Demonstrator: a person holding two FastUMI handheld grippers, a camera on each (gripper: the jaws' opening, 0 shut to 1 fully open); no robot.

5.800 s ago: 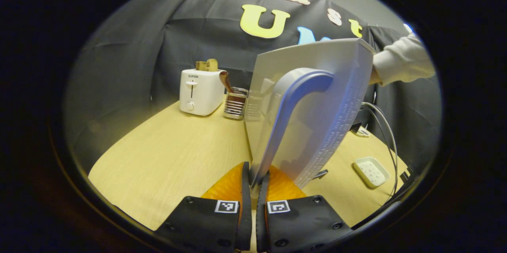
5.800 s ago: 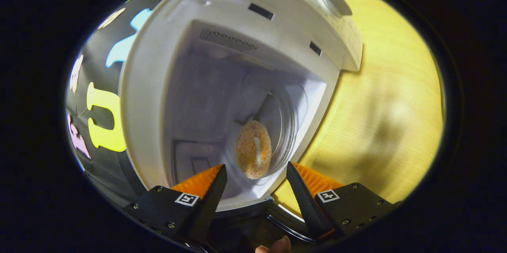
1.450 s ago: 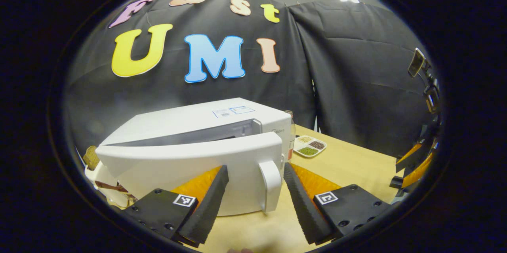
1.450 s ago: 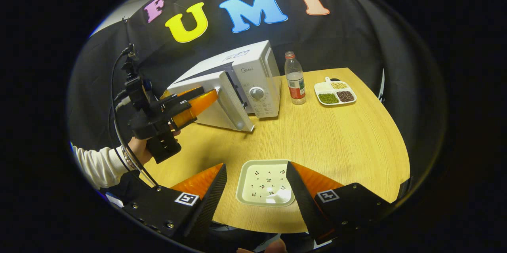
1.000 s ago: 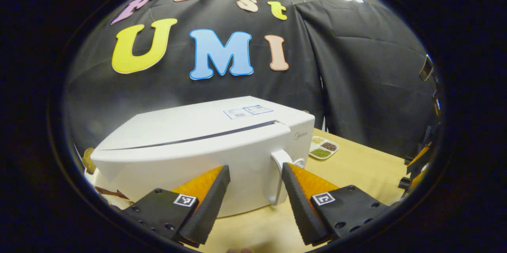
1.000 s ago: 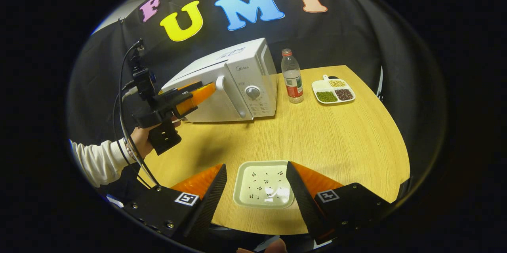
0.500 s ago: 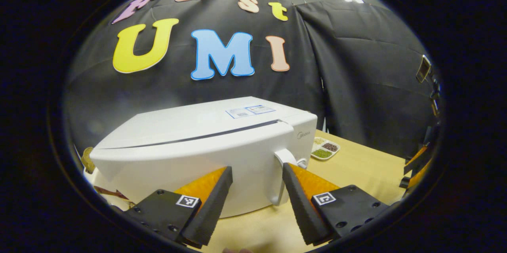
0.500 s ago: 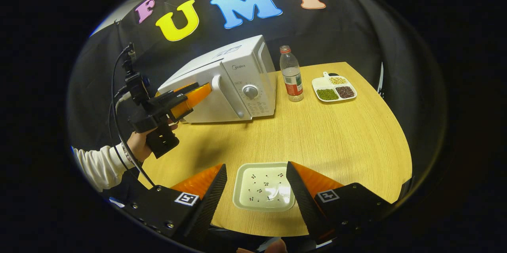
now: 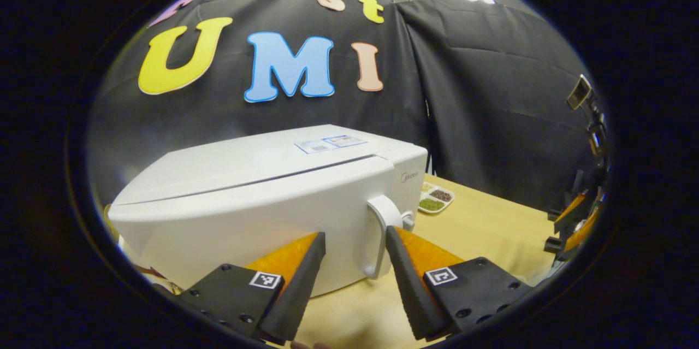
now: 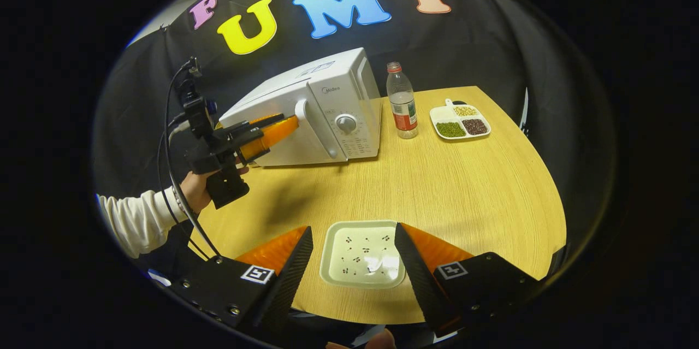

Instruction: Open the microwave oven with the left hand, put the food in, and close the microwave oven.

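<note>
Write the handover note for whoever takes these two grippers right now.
Left gripper: jaws open, right at the microwave door, beside its handle, gripping nothing.
Right gripper: jaws open and empty, above the white plate at the table's near edge.
Door looks closed; the plate holds only crumbs. The food cannot be seen now, presumably inside.
Done, by the look of it: open, load, close.
Left: confirm the door has latched, then draw the left gripper back.
</note>
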